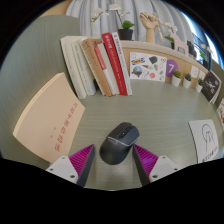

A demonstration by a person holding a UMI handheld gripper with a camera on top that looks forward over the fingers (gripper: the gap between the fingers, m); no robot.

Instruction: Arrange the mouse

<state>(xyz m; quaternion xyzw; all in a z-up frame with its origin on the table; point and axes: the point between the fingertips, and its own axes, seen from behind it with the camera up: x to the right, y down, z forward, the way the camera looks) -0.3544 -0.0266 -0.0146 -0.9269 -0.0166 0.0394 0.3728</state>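
Two fingers (82, 160) flank the mouse (119, 142); book lettering unreadable.

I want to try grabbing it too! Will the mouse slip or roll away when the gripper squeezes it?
The mouse lies flat on the table between the open gripper fingers, so it probably won't roll. Its rounded, smooth-looking shell may slip forward under the squeeze. It looks like hard plastic, so probably stiff and light.

One view only, riding on the gripper (114, 163), looking forward and down along both fingers. Low and close over the desk (50, 75), the mouse (119, 143) just ahead between the pads (78, 161). Wide-angle, taking in books (98, 64) and a shelf (165, 50) at the far side.
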